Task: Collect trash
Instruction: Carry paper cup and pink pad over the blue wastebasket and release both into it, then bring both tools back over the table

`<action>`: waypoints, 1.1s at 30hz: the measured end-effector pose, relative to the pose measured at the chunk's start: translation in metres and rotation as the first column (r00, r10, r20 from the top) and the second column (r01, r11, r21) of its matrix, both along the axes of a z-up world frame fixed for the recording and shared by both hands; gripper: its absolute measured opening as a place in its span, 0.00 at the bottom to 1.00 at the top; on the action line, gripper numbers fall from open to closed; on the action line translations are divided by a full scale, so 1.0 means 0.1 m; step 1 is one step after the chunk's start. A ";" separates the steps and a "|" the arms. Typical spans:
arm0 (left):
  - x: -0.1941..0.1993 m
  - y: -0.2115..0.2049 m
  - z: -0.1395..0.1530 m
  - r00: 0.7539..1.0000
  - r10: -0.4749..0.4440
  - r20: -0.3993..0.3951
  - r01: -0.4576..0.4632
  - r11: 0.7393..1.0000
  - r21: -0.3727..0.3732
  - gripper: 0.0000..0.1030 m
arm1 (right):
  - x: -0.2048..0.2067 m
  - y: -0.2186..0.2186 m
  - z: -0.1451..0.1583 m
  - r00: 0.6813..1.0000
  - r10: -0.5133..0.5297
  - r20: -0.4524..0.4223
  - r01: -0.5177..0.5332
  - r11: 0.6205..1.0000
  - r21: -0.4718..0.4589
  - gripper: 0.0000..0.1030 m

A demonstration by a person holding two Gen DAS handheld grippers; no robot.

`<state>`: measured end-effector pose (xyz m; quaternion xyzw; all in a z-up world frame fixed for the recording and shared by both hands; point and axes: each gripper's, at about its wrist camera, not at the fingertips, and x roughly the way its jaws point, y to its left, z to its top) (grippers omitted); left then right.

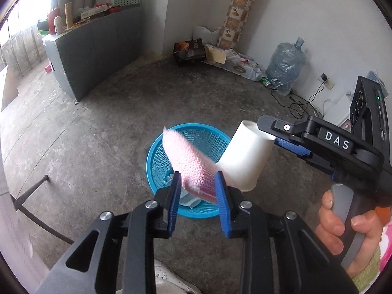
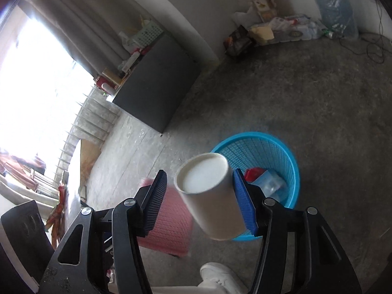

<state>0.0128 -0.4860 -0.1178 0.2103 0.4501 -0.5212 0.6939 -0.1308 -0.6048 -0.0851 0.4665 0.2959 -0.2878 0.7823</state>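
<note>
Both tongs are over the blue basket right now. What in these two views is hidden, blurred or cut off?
- Left wrist view: the pink textured sheet is motion-blurred; whether the left tongs still pinch it is unclear.
- Same view: the sheet and the white paper cup hide most of the blue plastic mesh basket.
- Right wrist view: the cup covers the basket's near rim; contents are indistinct.
- The window is overexposed.

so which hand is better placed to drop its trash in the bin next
Left. Its pink cloth already hangs over the blue bin, between the left gripper fingers. The right gripper has its white cup nearer the rim.
</note>
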 end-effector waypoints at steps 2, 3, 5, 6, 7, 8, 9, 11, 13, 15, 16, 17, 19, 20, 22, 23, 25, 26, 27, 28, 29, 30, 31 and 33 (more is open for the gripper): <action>0.05 -0.10 -0.10 0.999 0.026 0.034 -0.026 0.999 0.018 0.45 | 0.04 -0.09 -0.15 0.999 -0.022 -0.029 0.023 1.000 0.012 0.65; 0.08 -0.12 -0.14 0.998 0.044 0.050 -0.046 0.999 0.030 0.46 | 0.06 -0.11 -0.21 0.998 -0.032 -0.050 0.033 0.999 0.020 0.65; 0.13 -0.11 -0.13 0.997 0.066 0.032 -0.067 0.997 0.027 0.48 | 0.03 -0.11 -0.29 0.997 -0.045 -0.062 0.048 0.998 0.046 0.65; 0.15 -0.08 -0.12 0.997 0.072 0.024 -0.072 0.997 0.021 0.52 | -0.01 -0.07 -0.29 0.998 -0.047 -0.052 0.050 0.997 0.056 0.66; 0.16 -0.05 -0.10 0.997 0.076 0.024 -0.076 0.997 0.015 0.54 | -0.04 -0.03 -0.28 0.998 -0.047 -0.045 0.049 0.997 0.058 0.66; 0.16 -0.02 -0.06 0.996 0.078 0.034 -0.078 0.997 0.009 0.55 | -0.08 0.02 -0.27 0.998 -0.043 -0.046 0.045 0.998 0.052 0.67; 0.16 0.00 -0.03 0.996 0.077 0.042 -0.077 0.997 0.005 0.57 | -0.12 0.08 -0.25 0.998 -0.039 -0.050 0.041 0.998 0.046 0.67; 0.17 0.06 0.05 0.996 0.079 0.047 -0.079 0.997 -0.002 0.59 | -0.18 0.16 -0.22 0.998 -0.035 -0.054 0.037 0.999 0.039 0.67; 0.16 0.14 0.16 0.995 0.086 0.044 -0.085 0.996 -0.016 0.61 | -0.25 0.27 -0.16 0.998 -0.038 -0.059 0.039 0.999 0.027 0.68; 0.13 0.25 0.27 0.996 0.083 0.042 -0.081 0.996 -0.039 0.65 | -0.32 0.37 -0.09 0.997 -0.038 -0.062 0.039 0.999 0.016 0.70; 0.11 0.30 0.32 0.996 0.079 0.043 -0.077 0.996 -0.052 0.66 | -0.36 0.44 -0.03 0.997 -0.034 -0.065 0.035 0.999 0.008 0.70; 0.09 0.37 0.39 0.996 0.073 0.046 -0.069 0.995 -0.067 0.67 | -0.38 0.48 0.01 0.997 -0.031 -0.067 0.031 1.000 0.000 0.70; 0.04 0.50 0.52 0.996 0.062 0.058 -0.057 0.995 -0.082 0.69 | -0.43 0.63 0.14 0.997 -0.029 -0.069 0.028 0.999 -0.023 0.73; 0.02 0.58 0.59 0.996 0.058 0.062 -0.052 0.995 -0.089 0.71 | -0.46 0.70 0.21 0.998 -0.022 -0.066 0.020 0.999 -0.036 0.75; -0.01 0.76 0.72 0.996 0.057 0.065 -0.050 0.994 -0.101 0.73 | -0.48 0.86 0.35 0.998 0.000 -0.061 -0.004 0.998 -0.067 0.77; -0.03 0.85 0.80 0.996 0.062 0.068 -0.055 0.992 -0.110 0.74 | -0.47 0.93 0.42 0.998 0.015 -0.059 -0.019 0.996 -0.081 0.78; -0.05 1.04 0.95 0.995 0.074 0.071 -0.064 0.989 -0.136 0.75 | -0.46 1.09 0.55 0.998 0.052 -0.043 -0.056 0.993 -0.100 0.79; -0.06 1.15 1.03 0.994 0.082 0.075 -0.070 0.986 -0.152 0.76 | -0.44 1.15 0.61 0.997 0.069 -0.033 -0.072 0.992 -0.106 0.79; -0.08 1.26 1.09 0.993 0.088 0.081 -0.073 0.983 -0.169 0.76 | -0.41 1.21 0.67 0.996 0.091 -0.025 -0.094 0.989 -0.113 0.79; -0.09 1.39 1.17 0.992 0.095 0.087 -0.077 0.979 -0.188 0.77 | -0.39 1.27 0.75 0.993 0.114 -0.017 -0.115 0.986 -0.123 0.79; -0.11 1.50 1.24 0.991 0.099 0.094 -0.078 0.976 -0.204 0.78 | -0.37 1.33 0.82 0.991 0.132 -0.011 -0.133 0.982 -0.135 0.79; -0.13 1.61 1.29 0.990 0.103 0.100 -0.080 0.973 -0.217 0.78 | -0.36 1.39 0.89 0.988 0.151 -0.005 -0.150 0.977 -0.150 0.79; -0.15 1.72 1.35 0.988 0.108 0.107 -0.081 0.970 -0.228 0.78 | -0.34 1.45 0.96 0.986 0.169 0.003 -0.166 0.972 -0.167 0.80; -0.18 1.96 1.46 0.985 0.121 0.125 -0.087 0.964 -0.251 0.79 | -0.31 1.56 1.11 0.980 0.200 0.022 -0.192 0.962 -0.195 0.80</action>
